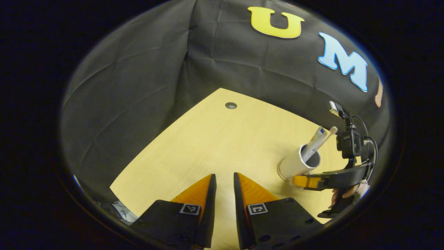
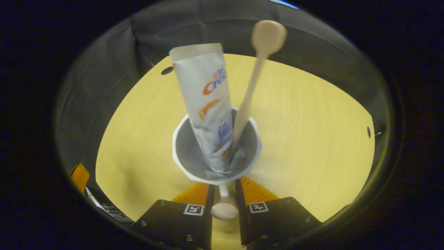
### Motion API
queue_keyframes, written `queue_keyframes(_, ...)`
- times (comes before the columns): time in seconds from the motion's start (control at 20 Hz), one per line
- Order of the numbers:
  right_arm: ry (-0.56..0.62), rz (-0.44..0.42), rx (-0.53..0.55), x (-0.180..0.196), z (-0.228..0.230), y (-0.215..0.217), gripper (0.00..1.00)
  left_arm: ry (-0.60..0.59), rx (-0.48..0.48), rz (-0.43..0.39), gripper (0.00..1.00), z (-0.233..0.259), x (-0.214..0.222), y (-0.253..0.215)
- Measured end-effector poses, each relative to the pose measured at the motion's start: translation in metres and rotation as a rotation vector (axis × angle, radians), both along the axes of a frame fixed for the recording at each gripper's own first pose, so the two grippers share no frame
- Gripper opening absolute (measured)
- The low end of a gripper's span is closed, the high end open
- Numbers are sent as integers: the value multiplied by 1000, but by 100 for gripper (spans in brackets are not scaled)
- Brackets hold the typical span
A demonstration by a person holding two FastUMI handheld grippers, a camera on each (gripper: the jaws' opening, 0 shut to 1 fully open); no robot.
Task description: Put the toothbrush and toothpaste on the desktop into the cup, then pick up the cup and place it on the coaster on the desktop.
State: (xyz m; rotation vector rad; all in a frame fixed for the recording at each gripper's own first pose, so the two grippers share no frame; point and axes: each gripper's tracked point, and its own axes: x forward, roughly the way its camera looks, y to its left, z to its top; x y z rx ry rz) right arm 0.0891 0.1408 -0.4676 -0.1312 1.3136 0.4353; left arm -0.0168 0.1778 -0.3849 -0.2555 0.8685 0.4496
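Inside the cup (image 2: 216,146), toothpaste (image 2: 208,107) and toothbrush (image 2: 249,90) stand loaded. Right gripper (image 2: 223,194) clamps its handle (image 2: 223,208); left gripper (image 1: 224,194), nearby, narrowly parted, empty. Coaster placement remains.

A white cup (image 2: 215,158) stands upright on the desk, holding an upright toothpaste tube (image 2: 205,100) at eleven o'clock and a pale toothbrush (image 2: 250,92) leaning toward one.
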Motion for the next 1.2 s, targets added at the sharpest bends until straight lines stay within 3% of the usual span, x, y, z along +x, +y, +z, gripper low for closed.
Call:
queue_keyframes(0.1, -12, -10, 7, 1, 4, 1, 33, -7, 2, -12, 39, 1, 4, 0)
queue_keyframes(0.15, -22, -13, 11, 1, 9, -1, 42, -11, 6, -20, 35, -1, 8, 1)
queue_keyframes(0.2, -35, -16, 16, 2, 15, -2, 33, -16, 8, -27, 35, -2, 11, 1)
queue_keyframes(0.55, -123, -106, 106, -6, 84, -19, 32, -82, 15, -103, 35, -35, 51, 10)
queue_keyframes(0.65, -174, -139, 134, -5, 112, -27, 32, -119, 27, -139, 39, -37, 68, 21)
queue_keyframes(0.75, -224, -179, 173, -5, 142, -35, 32, -164, 38, -179, 31, -39, 81, 27)
queue_keyframes(0.8, -252, -199, 194, -5, 157, -38, 32, -189, 44, -198, 35, -36, 84, 28)
queue_keyframes(0.85, -287, -216, 216, -4, 172, -41, 32, -212, 51, -214, 31, -35, 88, 30)
queue_keyframes(1.05, -450, -275, 310, 4, 242, -55, 32, -323, 101, -289, 31, -6, 97, 33)
queue_keyframes(1.2, -618, -314, 345, 12, 301, -73, 32, -425, 136, -342, 35, 33, 98, 29)
